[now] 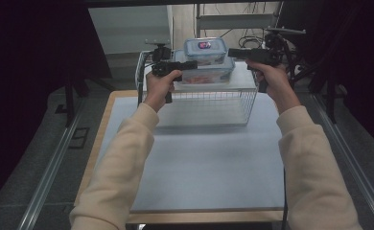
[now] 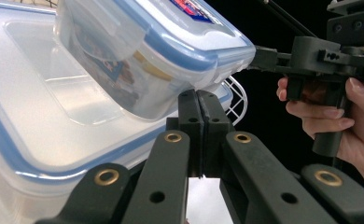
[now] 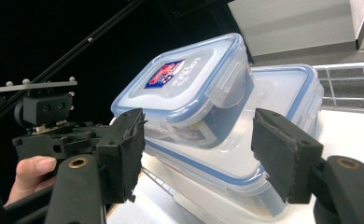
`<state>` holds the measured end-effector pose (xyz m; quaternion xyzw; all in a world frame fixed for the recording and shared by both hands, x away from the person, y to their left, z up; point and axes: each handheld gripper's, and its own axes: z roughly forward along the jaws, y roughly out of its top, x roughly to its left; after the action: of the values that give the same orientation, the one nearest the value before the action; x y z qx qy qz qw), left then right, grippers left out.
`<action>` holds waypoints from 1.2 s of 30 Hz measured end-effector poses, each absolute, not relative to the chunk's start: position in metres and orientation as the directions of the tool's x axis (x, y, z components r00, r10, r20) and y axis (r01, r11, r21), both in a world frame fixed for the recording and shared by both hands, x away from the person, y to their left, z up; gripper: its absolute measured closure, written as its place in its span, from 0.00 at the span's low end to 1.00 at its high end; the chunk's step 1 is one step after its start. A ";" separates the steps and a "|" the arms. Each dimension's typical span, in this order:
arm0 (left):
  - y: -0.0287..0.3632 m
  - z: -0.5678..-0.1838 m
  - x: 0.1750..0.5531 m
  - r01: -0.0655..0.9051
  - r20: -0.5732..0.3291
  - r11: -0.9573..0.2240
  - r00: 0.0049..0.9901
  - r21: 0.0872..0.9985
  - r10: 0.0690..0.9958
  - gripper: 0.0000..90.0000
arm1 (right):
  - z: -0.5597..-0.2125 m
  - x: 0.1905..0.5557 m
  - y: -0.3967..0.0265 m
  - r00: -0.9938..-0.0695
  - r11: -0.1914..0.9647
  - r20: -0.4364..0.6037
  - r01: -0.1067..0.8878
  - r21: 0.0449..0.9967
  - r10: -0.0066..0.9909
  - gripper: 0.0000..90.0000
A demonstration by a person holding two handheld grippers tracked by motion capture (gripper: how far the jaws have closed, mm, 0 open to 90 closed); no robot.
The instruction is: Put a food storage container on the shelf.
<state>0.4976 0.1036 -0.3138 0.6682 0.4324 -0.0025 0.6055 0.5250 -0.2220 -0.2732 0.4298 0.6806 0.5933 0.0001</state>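
You sit at a wooden-edged table (image 1: 103,125) covered by a pale grey mat (image 1: 209,163), with grey carpeted floor (image 1: 29,158) on both sides and a metal rail (image 1: 48,172) running along each side of it. Dark curtains (image 1: 27,48) close in the room at your left and right, leaving those sides in deep shadow. Straight ahead, past the table, you face a pale wall panel (image 1: 127,28), a loose bundle of black cables (image 1: 252,36), and black stand legs (image 1: 70,100) on the floor.

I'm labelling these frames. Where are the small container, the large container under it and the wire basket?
small container (image 3: 182,79), right gripper view, on its lid
large container (image 2: 54,116), left gripper view, on its lid
wire basket (image 1: 209,103), high view, on its front wall
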 end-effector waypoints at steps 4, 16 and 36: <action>0.103 -0.315 0.500 0.584 -0.531 0.110 0.622 0.804 0.575 0.99 | -0.275 0.526 -0.224 -0.627 -0.078 0.514 0.588 0.805 0.585 0.39; 0.105 -0.309 0.493 0.576 -0.525 0.105 0.637 0.811 0.565 0.99 | -0.274 0.522 -0.225 -0.630 -0.080 0.512 0.583 0.809 0.584 0.39; 0.127 -0.309 0.463 0.564 -0.516 0.114 0.631 0.818 0.580 0.98 | -0.284 0.510 -0.221 -0.658 -0.075 0.509 0.570 0.818 0.555 0.39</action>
<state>0.4633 0.1267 -0.3094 0.6657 0.4296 0.0062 0.6102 0.5098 -0.2206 -0.2842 0.4136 0.6800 0.6054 -0.0064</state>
